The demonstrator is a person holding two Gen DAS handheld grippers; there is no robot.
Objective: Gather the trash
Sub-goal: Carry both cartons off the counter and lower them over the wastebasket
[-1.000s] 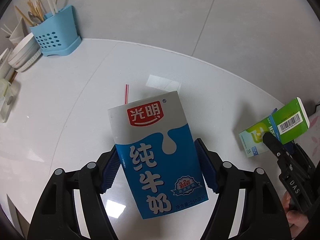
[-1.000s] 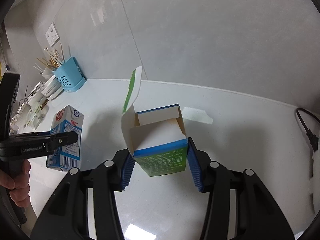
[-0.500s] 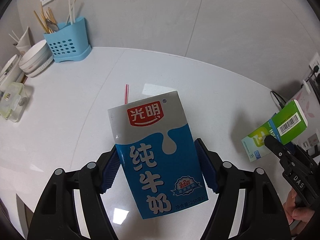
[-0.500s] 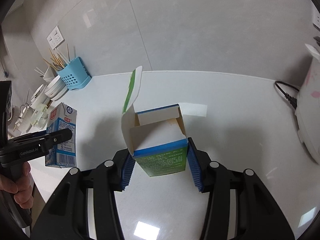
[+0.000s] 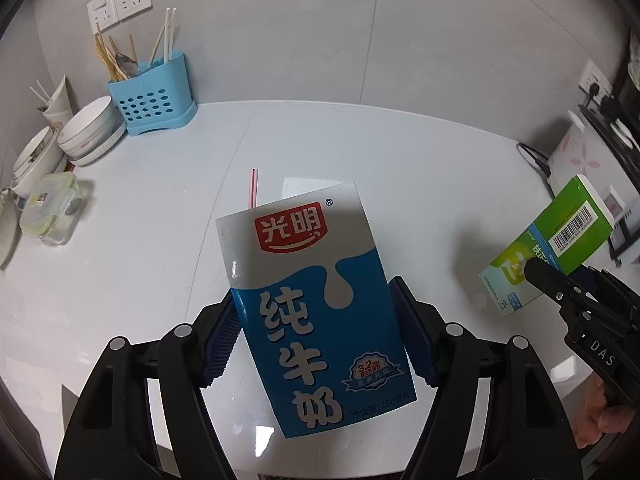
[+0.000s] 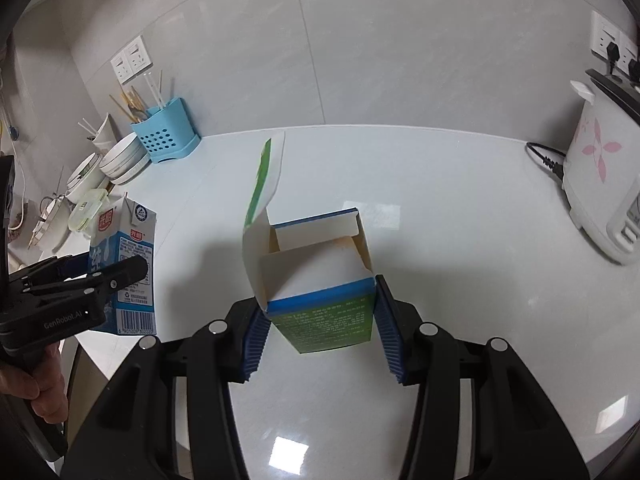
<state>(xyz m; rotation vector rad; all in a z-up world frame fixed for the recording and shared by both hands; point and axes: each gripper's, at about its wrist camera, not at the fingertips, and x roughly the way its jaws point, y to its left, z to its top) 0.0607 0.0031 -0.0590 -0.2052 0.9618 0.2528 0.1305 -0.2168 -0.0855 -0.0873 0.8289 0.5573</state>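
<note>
Two grippers, milk carton (image 5: pixel 316 304), green box (image 6: pixel 320 292).

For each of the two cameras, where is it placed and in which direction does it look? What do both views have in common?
Left wrist: sits on the left gripper, looks forward over the milk carton it clamps, toward the wall; the right gripper shows at the right edge.
Right wrist: sits on the right gripper, looks over the open green box it clamps; the left gripper and a hand show at the left edge.
Shared: both cartons, white countertop, blue utensil holder, bowls.
</note>
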